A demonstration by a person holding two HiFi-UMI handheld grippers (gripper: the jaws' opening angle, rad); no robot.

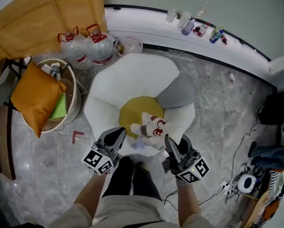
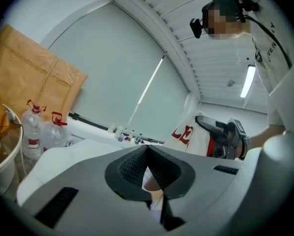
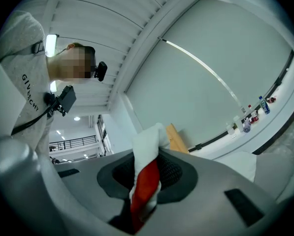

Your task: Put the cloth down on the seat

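Observation:
The seat (image 1: 132, 80) is a white, petal-shaped pouf with a yellow centre (image 1: 134, 110) and one grey petal. A white cloth (image 1: 153, 129) with red print hangs bunched over the seat's near edge, stretched between both grippers. My left gripper (image 1: 120, 132) is shut on the cloth's left end; in the left gripper view only a sliver of fabric shows between the closed pads of this gripper (image 2: 147, 154). My right gripper (image 1: 169, 140) is shut on the right end. In the right gripper view the white and red cloth (image 3: 147, 181) is pinched in its jaws (image 3: 149, 156). The cloth (image 2: 186, 132) also shows in the left gripper view.
Two water jugs (image 1: 87, 49) stand behind the seat. An orange cushion (image 1: 34, 96) lies in a round tub (image 1: 75, 87) at the left. Small bottles (image 1: 194, 26) line the window ledge. Cables and gear (image 1: 241, 182) lie on the floor at the right.

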